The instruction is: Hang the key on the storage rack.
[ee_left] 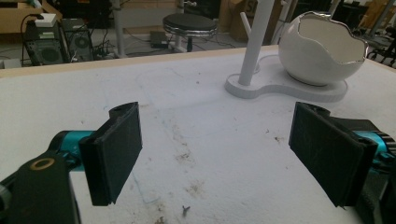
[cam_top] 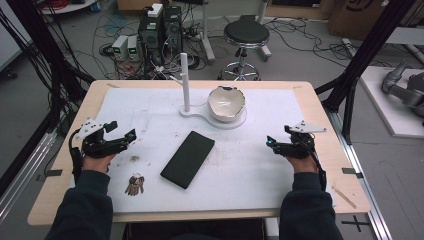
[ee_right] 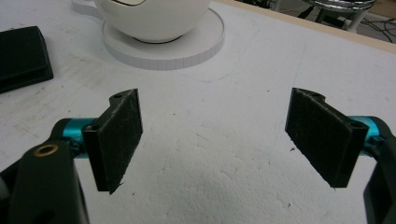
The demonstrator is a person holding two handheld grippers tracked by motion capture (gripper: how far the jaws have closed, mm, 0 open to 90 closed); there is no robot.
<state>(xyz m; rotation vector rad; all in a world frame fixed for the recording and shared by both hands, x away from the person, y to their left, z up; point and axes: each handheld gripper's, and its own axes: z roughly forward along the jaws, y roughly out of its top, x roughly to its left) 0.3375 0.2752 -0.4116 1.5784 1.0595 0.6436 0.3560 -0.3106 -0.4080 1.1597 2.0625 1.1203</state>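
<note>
Two claws, left claw (cam_top: 121, 130) and right claw (cam_top: 270, 141), both released and holding nothing, flank one black case (cam_top: 188, 158), one key bunch (cam_top: 135, 185) and one white stand (cam_top: 186, 85) carrying one bowl (cam_top: 226, 103) on the surface (cam_top: 260, 165).

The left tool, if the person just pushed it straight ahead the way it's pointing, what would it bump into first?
Probably nothing soon. The left tool is open over bare white sheet. The white stand with its egg-shaped bowl sits ahead, right of centre; it might be met first, though depth is unclear.
</note>
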